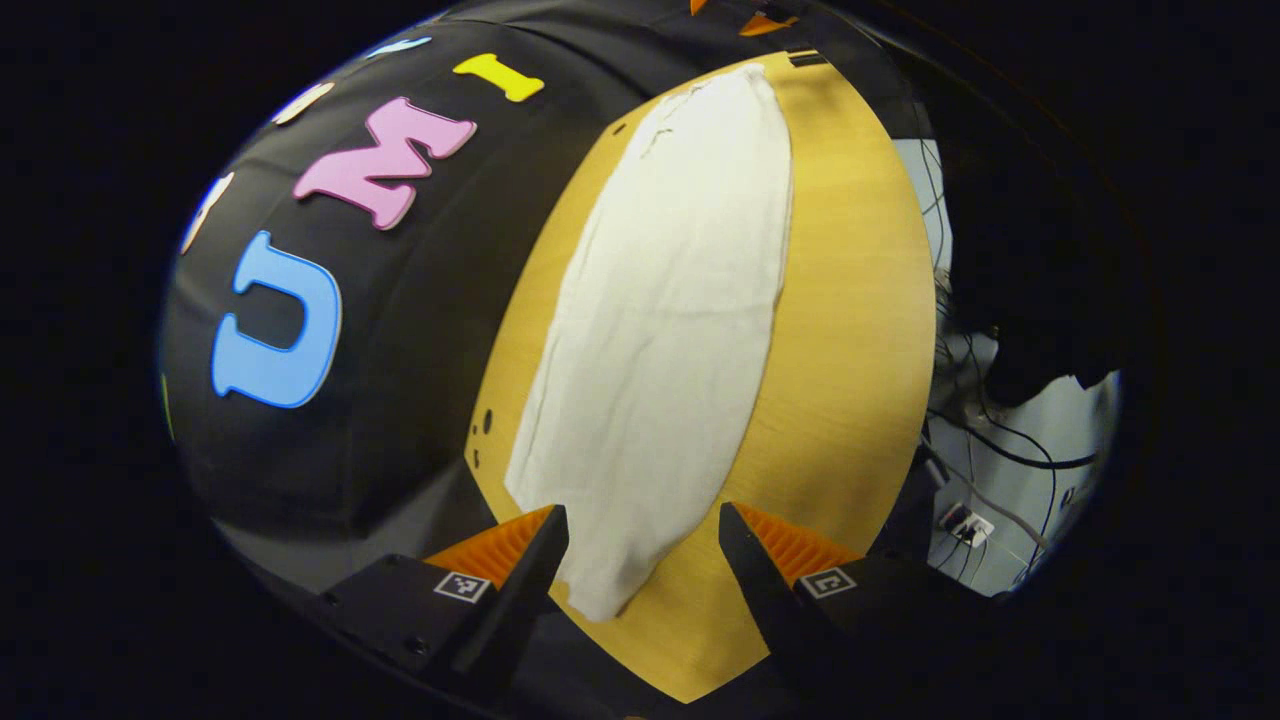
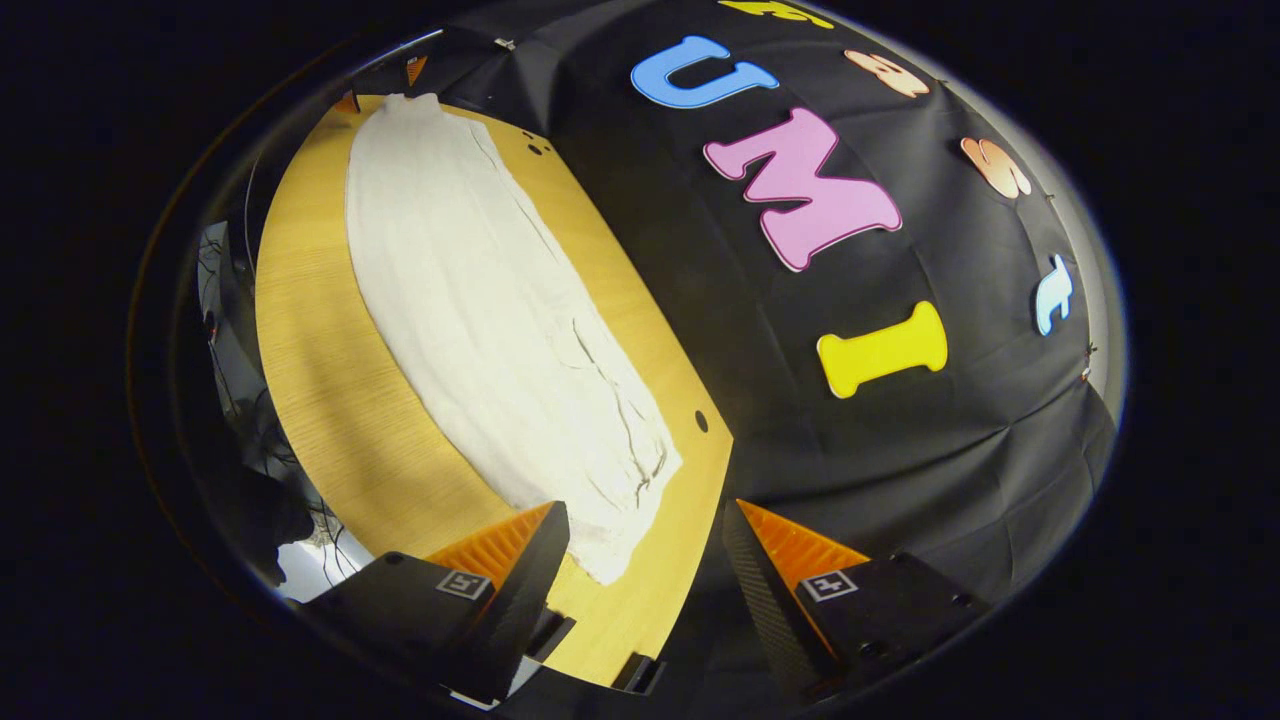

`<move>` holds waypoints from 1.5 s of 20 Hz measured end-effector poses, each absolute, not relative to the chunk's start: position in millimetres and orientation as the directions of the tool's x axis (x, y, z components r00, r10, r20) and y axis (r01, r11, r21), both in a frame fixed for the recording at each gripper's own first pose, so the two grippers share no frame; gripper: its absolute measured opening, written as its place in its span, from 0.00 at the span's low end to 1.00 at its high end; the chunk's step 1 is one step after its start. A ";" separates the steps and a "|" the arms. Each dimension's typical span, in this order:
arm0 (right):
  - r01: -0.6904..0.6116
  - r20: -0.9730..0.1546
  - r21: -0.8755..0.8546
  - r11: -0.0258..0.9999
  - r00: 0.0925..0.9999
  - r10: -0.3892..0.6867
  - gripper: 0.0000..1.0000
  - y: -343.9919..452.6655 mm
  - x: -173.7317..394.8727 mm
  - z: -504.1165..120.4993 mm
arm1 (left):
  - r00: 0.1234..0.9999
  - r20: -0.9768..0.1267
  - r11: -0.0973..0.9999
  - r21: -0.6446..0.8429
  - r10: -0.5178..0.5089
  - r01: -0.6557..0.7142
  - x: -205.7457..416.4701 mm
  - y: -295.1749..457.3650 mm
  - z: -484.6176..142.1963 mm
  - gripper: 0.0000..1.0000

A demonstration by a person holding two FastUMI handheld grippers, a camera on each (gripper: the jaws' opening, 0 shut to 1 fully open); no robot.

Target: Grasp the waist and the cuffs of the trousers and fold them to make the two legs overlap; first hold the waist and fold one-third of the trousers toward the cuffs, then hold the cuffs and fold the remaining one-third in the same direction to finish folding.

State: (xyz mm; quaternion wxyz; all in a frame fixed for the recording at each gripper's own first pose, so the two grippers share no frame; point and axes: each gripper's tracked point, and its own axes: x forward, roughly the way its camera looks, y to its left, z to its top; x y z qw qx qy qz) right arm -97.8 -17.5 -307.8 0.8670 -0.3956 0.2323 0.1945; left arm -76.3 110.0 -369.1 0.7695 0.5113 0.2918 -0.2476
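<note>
White trousers lie flat and lengthwise on a yellow wooden table, the two legs lying one on the other. In the left gripper view my left gripper is open above the near end of the cloth, which looks like the cuff end. In the right gripper view the same trousers stretch away from me, the gathered waist end nearest. My right gripper is open over that waist corner, nothing between its fingers.
The table's far-side edge runs beside the black booth wall. Small dark holes mark the tabletop near the waist. Cables and a white power strip lie on the floor beyond the table's other edge.
</note>
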 end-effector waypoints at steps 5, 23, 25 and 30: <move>-0.534 -0.586 -0.580 0.615 0.798 0.140 0.96 -16.2 -94.6 -317.0 | 0.673 -0.738 0.250 0.644 -0.043 0.723 -48.1 132.4 -396.8 0.96; -0.671 -0.675 -0.591 0.447 0.715 0.181 0.95 -18.3 -70.6 -385.5 | 0.592 -0.805 0.192 0.587 0.038 0.786 18.0 131.8 -424.3 0.06; -0.705 -0.700 -0.588 0.397 0.689 0.187 0.95 -20.7 -74.3 -403.7 | 0.587 -0.808 0.191 0.584 0.045 0.789 18.3 131.4 -424.8 0.06; -0.769 -0.746 -0.572 0.286 0.632 0.207 0.95 -23.8 -72.6 -439.4 | 0.577 -0.814 0.187 0.578 0.062 0.794 17.3 130.7 -424.0 0.06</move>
